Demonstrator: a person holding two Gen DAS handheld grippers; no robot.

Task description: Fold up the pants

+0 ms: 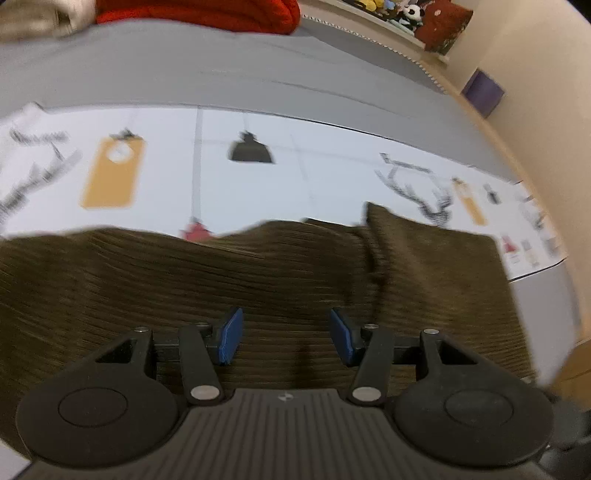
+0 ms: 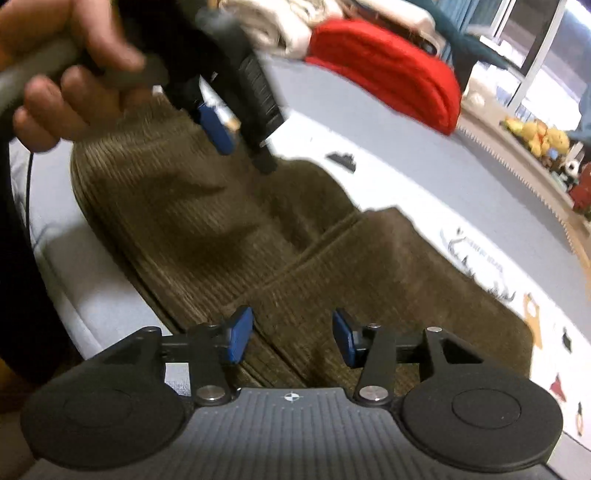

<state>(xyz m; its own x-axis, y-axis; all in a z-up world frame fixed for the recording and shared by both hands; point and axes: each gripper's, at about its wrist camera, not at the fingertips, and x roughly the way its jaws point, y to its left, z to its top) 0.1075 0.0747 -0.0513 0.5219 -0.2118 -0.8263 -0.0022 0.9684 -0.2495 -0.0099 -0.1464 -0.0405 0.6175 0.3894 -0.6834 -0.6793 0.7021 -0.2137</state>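
Brown corduroy pants (image 1: 258, 273) lie on a white printed sheet (image 1: 303, 173), folded into a thick stack with a raised fold at the right. My left gripper (image 1: 284, 334) hovers just above the cloth, jaws open and empty. In the right wrist view the same pants (image 2: 229, 229) show layered folded edges. My right gripper (image 2: 292, 338) is open and empty over the near edge of the pants. The left gripper (image 2: 242, 138), held by a hand, hangs above the far part of the pants.
A grey bed cover (image 1: 221, 74) lies beyond the sheet. A red knit garment (image 2: 388, 66) and pale clothes (image 2: 295, 22) are piled at the back. Plush toys (image 2: 543, 140) line a shelf at the right. A purple box (image 1: 482, 92) sits by the wall.
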